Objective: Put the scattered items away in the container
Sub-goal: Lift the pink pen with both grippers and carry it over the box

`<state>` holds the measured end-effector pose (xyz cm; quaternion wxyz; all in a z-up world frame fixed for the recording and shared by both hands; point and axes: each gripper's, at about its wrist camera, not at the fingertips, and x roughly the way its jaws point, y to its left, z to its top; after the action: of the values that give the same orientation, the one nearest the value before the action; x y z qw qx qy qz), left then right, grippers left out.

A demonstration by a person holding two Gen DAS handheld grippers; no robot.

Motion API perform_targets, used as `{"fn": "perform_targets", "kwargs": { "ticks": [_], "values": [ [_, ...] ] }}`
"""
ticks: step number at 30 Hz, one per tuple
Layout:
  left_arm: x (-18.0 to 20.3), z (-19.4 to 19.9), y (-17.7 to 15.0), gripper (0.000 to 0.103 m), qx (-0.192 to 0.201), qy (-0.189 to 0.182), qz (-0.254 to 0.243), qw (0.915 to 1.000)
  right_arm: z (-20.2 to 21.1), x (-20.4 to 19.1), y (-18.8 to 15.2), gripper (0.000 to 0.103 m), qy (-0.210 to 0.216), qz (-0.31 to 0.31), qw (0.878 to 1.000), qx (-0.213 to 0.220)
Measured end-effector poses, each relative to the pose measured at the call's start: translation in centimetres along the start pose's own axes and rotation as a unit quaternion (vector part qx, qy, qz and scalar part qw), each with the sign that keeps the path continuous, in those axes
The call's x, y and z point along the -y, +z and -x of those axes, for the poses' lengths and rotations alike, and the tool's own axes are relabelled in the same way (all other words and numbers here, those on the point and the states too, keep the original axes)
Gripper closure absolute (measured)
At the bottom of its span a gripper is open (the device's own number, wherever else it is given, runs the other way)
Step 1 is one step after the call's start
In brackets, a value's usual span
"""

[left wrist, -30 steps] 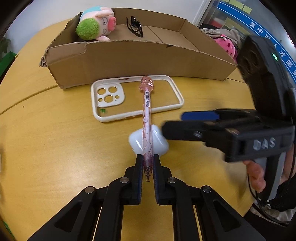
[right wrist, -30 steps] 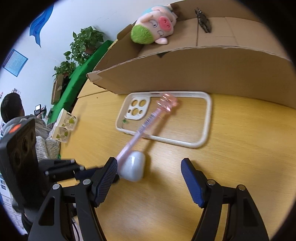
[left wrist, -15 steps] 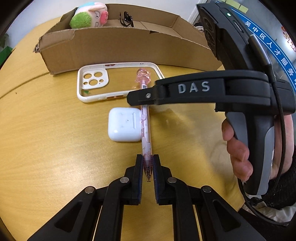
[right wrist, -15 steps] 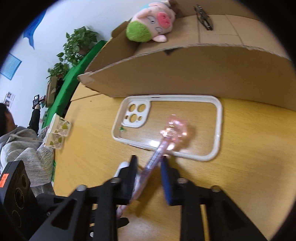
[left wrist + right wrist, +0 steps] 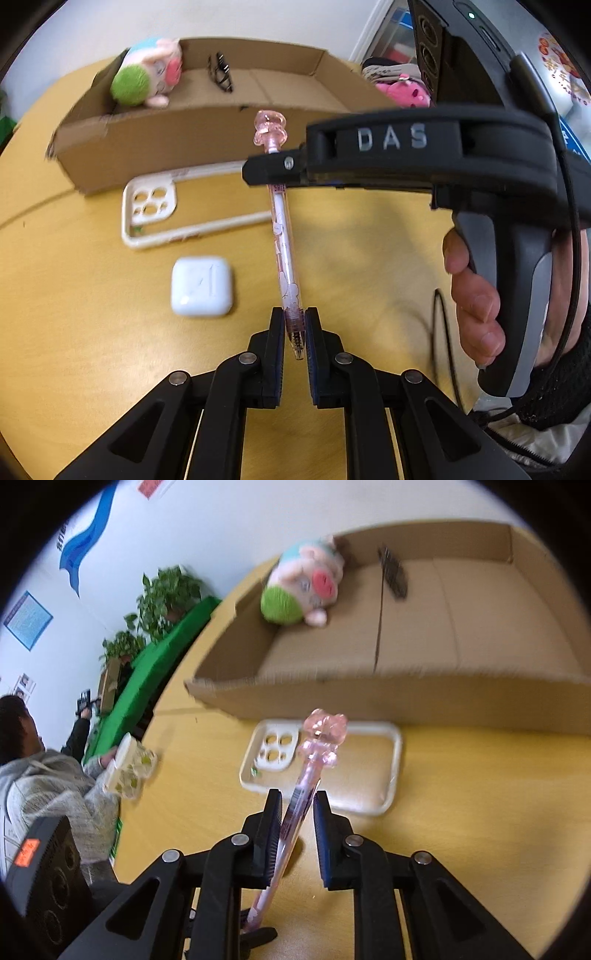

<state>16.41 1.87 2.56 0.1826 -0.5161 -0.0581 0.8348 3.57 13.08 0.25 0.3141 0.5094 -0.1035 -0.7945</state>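
My left gripper (image 5: 294, 332) is shut on the tip end of a pink pen (image 5: 283, 236), held above the table. My right gripper (image 5: 295, 814) is closed around the same pen (image 5: 304, 794) near its pink topper (image 5: 324, 734); it reaches in from the right in the left wrist view (image 5: 275, 171). A white earbud case (image 5: 201, 286) and a white phone case (image 5: 177, 206) lie on the yellow table. The cardboard box (image 5: 155, 144) behind holds a plush pig (image 5: 147, 81) and black glasses (image 5: 220, 72).
A person in a grey hoodie (image 5: 40, 786) sits at far left in the right wrist view, by green planters (image 5: 162, 653). A pink item (image 5: 400, 92) lies beyond the box's right end. The table edge curves at left.
The right gripper closed from wide open onto the pen's upper part. Both grippers lifted the pen off the earbud case and table, and the views rose toward the box.
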Motion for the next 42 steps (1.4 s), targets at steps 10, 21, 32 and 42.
{"fn": "perform_targets", "kwargs": {
  "ticks": [10,21,32,42],
  "values": [
    [4.8,0.2,3.8,0.093,0.027,-0.016,-0.039,0.9987,5.7,1.9,4.6,0.090,-0.004,-0.005,0.998,0.062],
    [6.8,-1.0,16.6,0.094,0.081,-0.051,-0.025,0.9951,12.1,3.8,14.4,0.091,-0.053,0.017,0.992,0.116],
    [5.5,-3.1,28.7,0.093,0.065,-0.086,0.009,0.9942,10.7,7.1,26.7,0.092,-0.080,0.013,0.994,0.070],
    [0.5,-11.4,35.6,0.093,-0.018,-0.075,0.061,0.9952,0.2,14.1,33.9,0.092,-0.073,-0.033,0.997,-0.017]
  ]
}}
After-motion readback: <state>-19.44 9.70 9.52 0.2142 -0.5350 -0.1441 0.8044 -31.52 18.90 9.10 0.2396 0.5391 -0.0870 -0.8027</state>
